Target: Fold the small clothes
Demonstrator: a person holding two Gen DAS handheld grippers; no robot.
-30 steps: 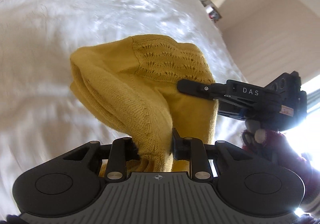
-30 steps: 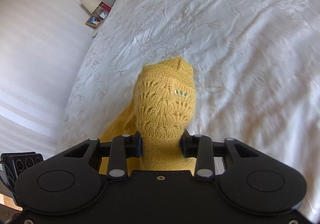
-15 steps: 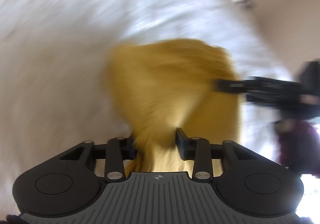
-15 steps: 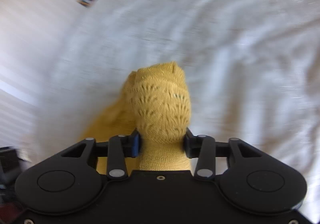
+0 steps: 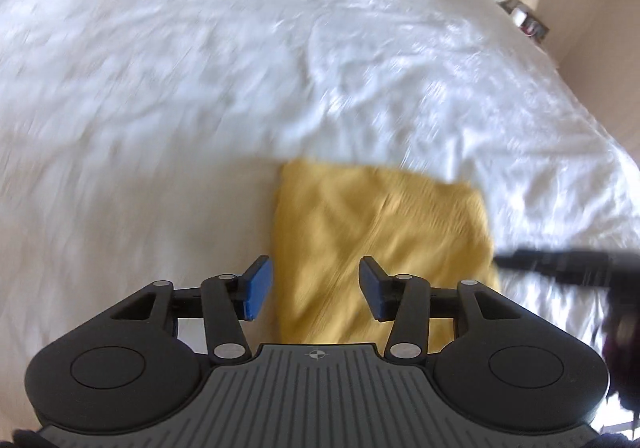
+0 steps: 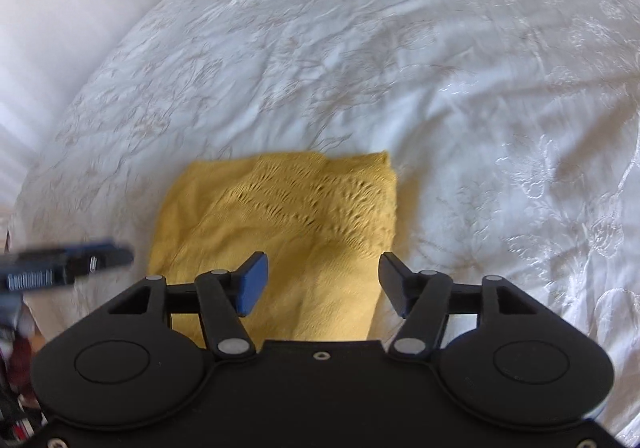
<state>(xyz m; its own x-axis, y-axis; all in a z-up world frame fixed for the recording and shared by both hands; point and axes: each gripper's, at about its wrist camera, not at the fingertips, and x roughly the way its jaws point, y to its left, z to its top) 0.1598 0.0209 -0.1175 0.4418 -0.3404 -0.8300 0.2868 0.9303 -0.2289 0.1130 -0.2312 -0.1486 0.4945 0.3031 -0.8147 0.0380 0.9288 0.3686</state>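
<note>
Now both grippers (jaws opening) have released the yellow knit [image 5: 380, 232], lying flat.

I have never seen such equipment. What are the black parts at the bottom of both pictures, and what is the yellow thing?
Each black part is a hand-held tool with two fingers, carried by a person, one per hand. A camera sits on each and looks forward along its fingers. One picture is from the left tool, the other from the right tool. The yellow thing is a knitted garment, lying folded on a white bedspread. Both tools' jaws are opening; neither presses on the garment, so nothing is held.
</note>
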